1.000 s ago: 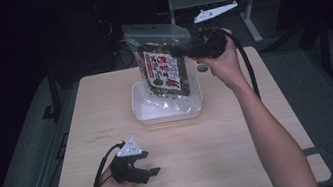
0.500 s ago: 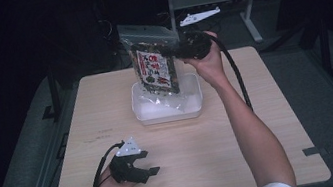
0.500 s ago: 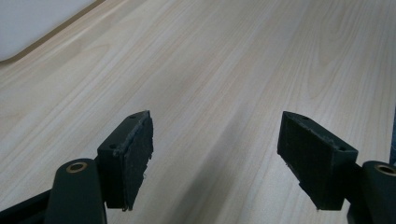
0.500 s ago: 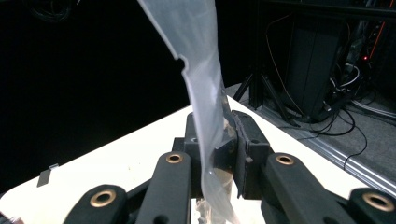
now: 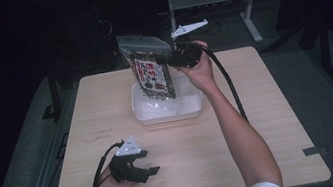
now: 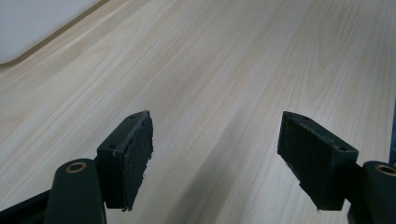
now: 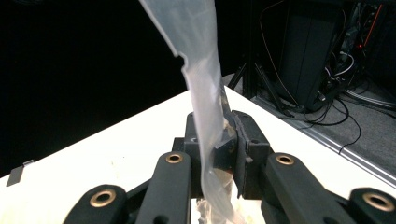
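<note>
Plastic snack bag [image 5: 151, 70], clamped in our right gripper [image 5: 169, 58], is hanging over the white tray [image 5: 143, 113] as we are lowering it in, left gripper [image 5: 148, 173] resting open on the table [image 5: 260, 124]; release likely comes next.

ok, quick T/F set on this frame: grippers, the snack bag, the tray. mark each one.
1. The right gripper is clamped on the snack bag. True.
2. The bag lies flat on the bare table. False: it hangs upright over the white tray.
3. The left gripper is open with nothing between its jaws. True.
4. The left gripper holds the tray's rim. False: it sits low over the table near the front edge, apart from the tray.
5. The bag's top section is clear plastic. True.
</note>
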Tool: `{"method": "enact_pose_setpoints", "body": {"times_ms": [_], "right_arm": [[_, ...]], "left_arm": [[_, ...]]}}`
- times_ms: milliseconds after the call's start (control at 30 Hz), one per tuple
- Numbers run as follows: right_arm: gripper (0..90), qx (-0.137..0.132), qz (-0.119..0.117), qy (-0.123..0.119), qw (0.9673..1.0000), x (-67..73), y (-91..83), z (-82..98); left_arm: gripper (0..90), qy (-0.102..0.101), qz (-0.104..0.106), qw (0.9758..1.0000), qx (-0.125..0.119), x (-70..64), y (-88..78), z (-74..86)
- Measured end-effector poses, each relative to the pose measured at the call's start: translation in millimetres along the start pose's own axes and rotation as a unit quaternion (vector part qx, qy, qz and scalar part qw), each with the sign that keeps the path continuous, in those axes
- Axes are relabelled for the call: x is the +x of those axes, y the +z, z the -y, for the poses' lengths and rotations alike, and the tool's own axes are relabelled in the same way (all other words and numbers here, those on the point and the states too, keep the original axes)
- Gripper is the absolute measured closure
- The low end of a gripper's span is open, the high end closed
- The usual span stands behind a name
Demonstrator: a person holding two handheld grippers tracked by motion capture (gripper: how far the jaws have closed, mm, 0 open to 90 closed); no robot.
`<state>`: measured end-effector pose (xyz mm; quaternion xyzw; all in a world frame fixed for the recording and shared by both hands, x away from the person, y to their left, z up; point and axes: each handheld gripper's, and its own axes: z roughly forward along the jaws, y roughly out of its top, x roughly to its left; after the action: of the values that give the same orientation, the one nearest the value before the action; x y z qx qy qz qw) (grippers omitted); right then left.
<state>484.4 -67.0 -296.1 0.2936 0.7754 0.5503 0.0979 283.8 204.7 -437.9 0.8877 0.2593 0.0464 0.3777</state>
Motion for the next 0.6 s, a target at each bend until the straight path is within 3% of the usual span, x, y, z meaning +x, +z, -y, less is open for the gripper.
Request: {"method": "enact_pose_setpoints", "body": {"times_ms": [300, 600], "right_arm": [[76.8, -0.001, 0.012, -0.006, 0.9999, 2.2, 10.5, 15.2], [75.7, -0.006, 0.010, 0.002, 0.9999, 3.0, 13.4, 26.6]], "left_arm": [[25.9, -0.007, 0.000, 1.0000, -0.006, 2.5, -1.7, 0.4], [26.7, -0.004, 0.004, 1.0000, -0.005, 2.4, -1.6, 0.6]]}}
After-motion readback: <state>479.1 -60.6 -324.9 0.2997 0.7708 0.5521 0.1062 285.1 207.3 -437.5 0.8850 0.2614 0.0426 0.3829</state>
